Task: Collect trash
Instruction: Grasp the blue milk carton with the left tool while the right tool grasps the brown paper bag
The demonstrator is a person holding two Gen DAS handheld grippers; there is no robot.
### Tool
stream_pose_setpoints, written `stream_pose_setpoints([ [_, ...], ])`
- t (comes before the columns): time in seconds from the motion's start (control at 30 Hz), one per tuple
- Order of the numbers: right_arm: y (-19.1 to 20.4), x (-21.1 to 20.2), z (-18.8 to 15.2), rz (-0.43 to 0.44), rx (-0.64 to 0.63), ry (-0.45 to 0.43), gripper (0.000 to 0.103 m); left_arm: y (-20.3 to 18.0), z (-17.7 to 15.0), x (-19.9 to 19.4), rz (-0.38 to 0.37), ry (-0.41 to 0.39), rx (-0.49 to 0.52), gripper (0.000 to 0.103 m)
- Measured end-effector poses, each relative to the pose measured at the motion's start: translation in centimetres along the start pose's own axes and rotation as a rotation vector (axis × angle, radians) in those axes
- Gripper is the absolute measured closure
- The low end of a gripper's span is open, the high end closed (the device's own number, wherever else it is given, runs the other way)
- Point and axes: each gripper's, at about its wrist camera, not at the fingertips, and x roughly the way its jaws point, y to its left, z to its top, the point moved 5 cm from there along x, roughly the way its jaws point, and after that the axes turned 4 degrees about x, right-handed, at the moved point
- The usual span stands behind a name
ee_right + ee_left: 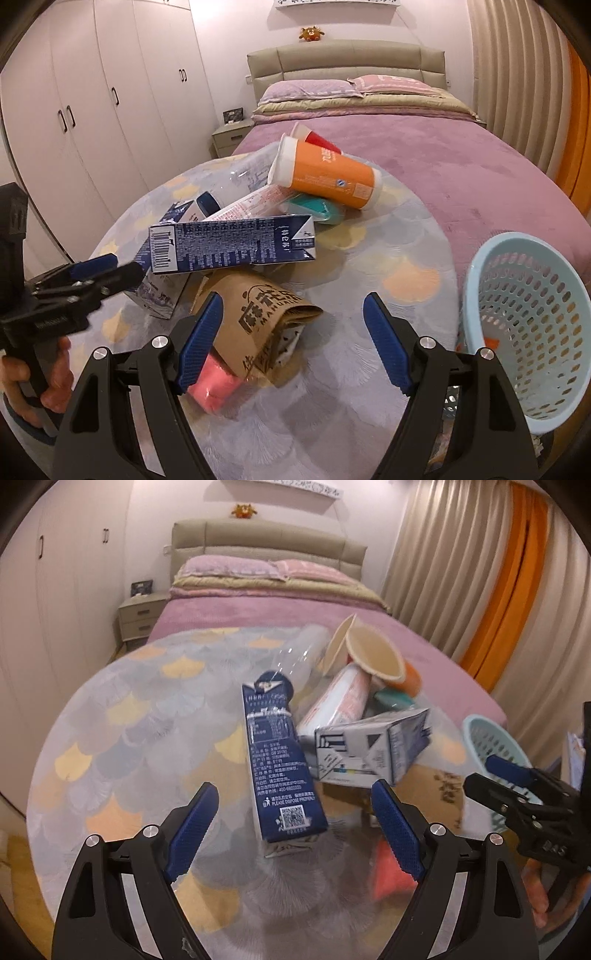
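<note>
Bedroom table [388, 424] heaped with trash; my left gripper [295, 823] gapes wide over the blue carton [280, 760], right gripper [293, 332] wide, empty. Carton looks light, crushable: I'd pinch its long sides.

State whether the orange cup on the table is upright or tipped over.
Tipped over: the orange cup lies on its side atop the trash pile, its rim facing sideways.

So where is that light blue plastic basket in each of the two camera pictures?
Left wrist view: the light blue basket sits at the right edge, mostly hidden behind the right gripper.
Right wrist view: the basket fills the lower right, lying on its side at the table's edge with its mouth facing the camera.
Shared landmark: the white and blue carton lying on its side in the trash pile, left of the basket in both.
</note>
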Motion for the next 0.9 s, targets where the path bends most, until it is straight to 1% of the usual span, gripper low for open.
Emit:
stream_pose_setpoints([
  [0.1,0.5,0.9,0.2,-0.007,-0.012,0.006,0.029,-0.1,0.0,1.3,0.044,0.020,0.013,0.025],
  [0.2,1.1,1.9,0.1,-0.017,-0.029,0.019,0.029,0.0,-0.1,2.2,0.059,0.034,0.008,0.032],
  [0.3,1.4,2.7,-0.1,-0.024,-0.046,0.031,0.029,0.4,-0.2,2.9,0.062,0.044,-0.010,0.042],
  [0.33,1.4,2.9,-0.1,-0.028,-0.052,0.035,0.029,0.5,-0.3,3.0,0.059,0.048,-0.018,0.048],
  [0.43,1.7,3.8,-0.2,-0.034,-0.071,0.047,0.029,0.9,-0.6,3.0,0.039,0.045,-0.036,0.060],
  [0.6,2.1,5.1,-0.8,-0.004,-0.065,0.089,0.029,2.0,-0.6,2.1,0.032,0.024,-0.074,0.066],
  [0.67,2.3,5.1,-1.0,-0.013,-0.075,0.086,0.034,2.6,-0.6,1.8,0.031,0.015,-0.089,0.066],
  [0.7,2.4,5.0,-1.1,-0.014,-0.082,0.083,0.044,2.8,-0.6,1.5,0.034,0.011,-0.096,0.066],
  [0.73,2.5,4.9,-1.2,-0.002,-0.083,0.088,0.049,3.1,-0.7,1.3,0.036,0.004,-0.103,0.066],
  [0.77,2.6,4.6,-1.2,0.007,-0.078,0.090,0.052,3.2,-0.6,1.1,0.035,0.000,-0.108,0.066],
  [0.83,2.7,3.9,-1.1,0.019,-0.076,0.080,0.064,3.3,-0.5,0.8,0.032,-0.007,-0.116,0.066],
  [0.9,2.8,3.1,-1.1,0.033,-0.076,0.071,0.069,3.2,-0.5,0.6,0.028,-0.013,-0.118,0.067],
])
